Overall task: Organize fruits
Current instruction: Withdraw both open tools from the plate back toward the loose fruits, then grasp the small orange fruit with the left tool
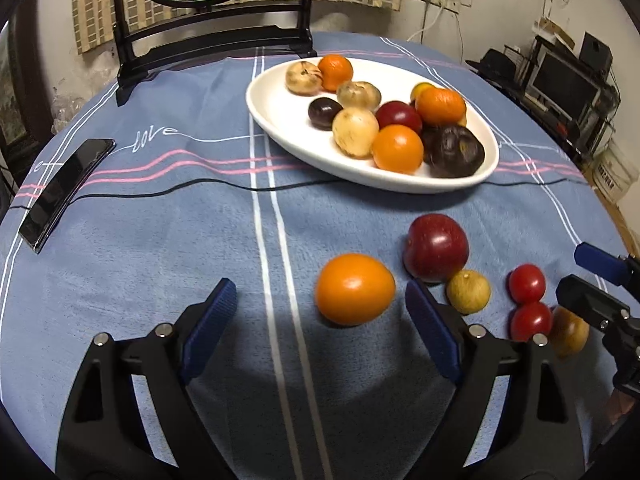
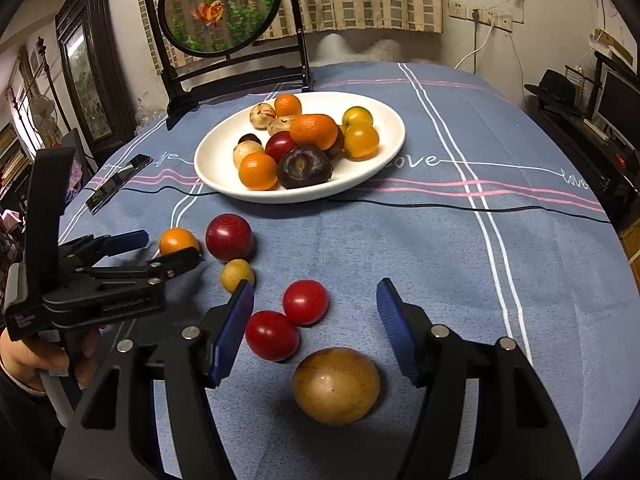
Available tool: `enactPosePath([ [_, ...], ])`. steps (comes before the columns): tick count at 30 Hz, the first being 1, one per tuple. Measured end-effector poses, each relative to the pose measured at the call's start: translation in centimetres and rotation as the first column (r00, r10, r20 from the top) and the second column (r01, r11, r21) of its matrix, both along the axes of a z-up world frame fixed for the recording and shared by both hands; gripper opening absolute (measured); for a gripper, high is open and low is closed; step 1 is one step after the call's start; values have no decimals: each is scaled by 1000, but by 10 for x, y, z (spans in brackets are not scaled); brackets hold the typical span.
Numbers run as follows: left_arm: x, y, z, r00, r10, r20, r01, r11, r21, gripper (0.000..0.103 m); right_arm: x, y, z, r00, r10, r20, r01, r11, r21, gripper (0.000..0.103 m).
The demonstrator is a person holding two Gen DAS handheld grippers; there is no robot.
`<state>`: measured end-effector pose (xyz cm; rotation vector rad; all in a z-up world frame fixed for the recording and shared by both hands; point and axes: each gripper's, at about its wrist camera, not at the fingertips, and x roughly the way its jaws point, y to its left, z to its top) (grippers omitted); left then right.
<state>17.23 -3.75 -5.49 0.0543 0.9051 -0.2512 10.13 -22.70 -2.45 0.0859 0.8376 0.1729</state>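
Fingers (image 1: 218, 312) of the left gripper (image 1: 320, 316) stand wide apart with nothing pressed between them; the loose orange fruit (image 1: 355, 289) lies on the table (image 1: 160, 240) in the gap, nearer the right pad, contact not confirmed. Fingers (image 2: 394, 320) of the right gripper (image 2: 316, 324) are also spread and hold nothing; the tan fruit (image 2: 335, 385) lies between them, clear of both pads.

Landmark: the white plate (image 1: 280, 120), near the middle of the table.
- On the plate: a heap of orange, tan, red and dark purple fruits.
- In front of the plate, on the cloth: 1 dark red plum (image 1: 436, 247), with the small yellow fruit (image 1: 468, 291) just beside it; 2 red tomatoes (image 2: 306, 302) touching each other, between the yellow fruit and the tan fruit.
- The lower tomato lies close to the right gripper's left pad.
- Left of the plate: a black phone (image 1: 66, 192).
- Along the plate's front rim: a thin black cable (image 2: 480, 208) crossing the cloth.
- Behind the plate: a round framed screen (image 2: 218, 8) on a black stand.

A hand (image 2: 36, 356) holds the left gripper's handle.
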Motion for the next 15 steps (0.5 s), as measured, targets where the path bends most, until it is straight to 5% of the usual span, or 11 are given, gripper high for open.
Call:
enactPosePath([
  [6,-2,-7,-3,998,-56,3,56,998,-6,43,1,-1,-2,1000,-5,-7,5,1000,4,64],
  [15,-2,0,-2,1000,-28,1,28,999,-18,40,5,15,-5,999,30,-15,-31,997,-69,64],
])
